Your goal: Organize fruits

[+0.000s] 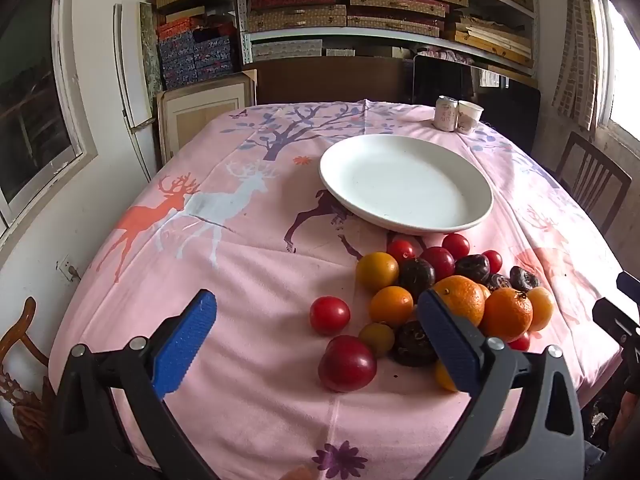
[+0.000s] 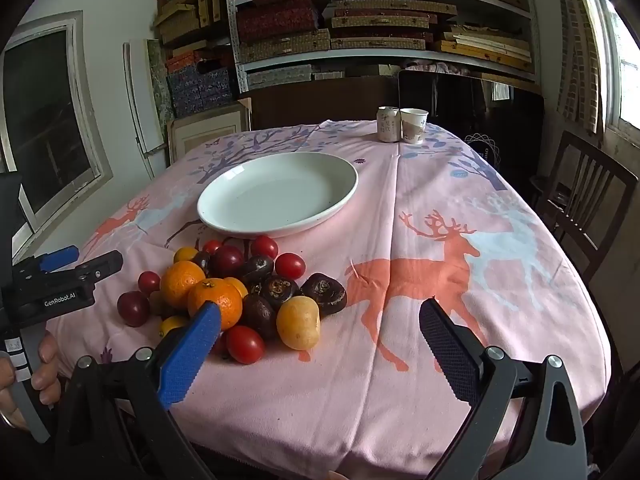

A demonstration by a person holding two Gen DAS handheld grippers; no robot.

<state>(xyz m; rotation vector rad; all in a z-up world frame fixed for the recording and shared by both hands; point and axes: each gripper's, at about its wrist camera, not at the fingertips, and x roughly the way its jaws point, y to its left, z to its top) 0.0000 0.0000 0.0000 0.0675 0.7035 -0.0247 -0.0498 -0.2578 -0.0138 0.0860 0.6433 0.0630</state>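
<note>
From the left wrist, the left gripper hangs over the near part of the table with its jaws spread wide and nothing clamped; the blue pads stand well apart, and the right one overlaps the near edge of the fruit pile in the view, though whether it touches any fruit cannot be told. The pile lies on the pink cloth just in front of the white plate, which holds no fruit. In it are two oranges, several small red tomatoes, yellow-orange round fruits and dark, wrinkled brown ones; a larger red fruit sits nearest the camera, between the pads. A can and a paper cup stand side by side at the far edge of the table. Part of the other tool shows at the right border. From the right wrist, the right gripper is likewise released, jaws wide and holding nothing, over the cloth to the right of the pile; its left pad overlaps an orange in the view. The plate lies beyond the pile, bare. The left gripper shows at the left border, held by a hand, beside the pile. The can and cup stand far back, and a chair is at the right.
</note>
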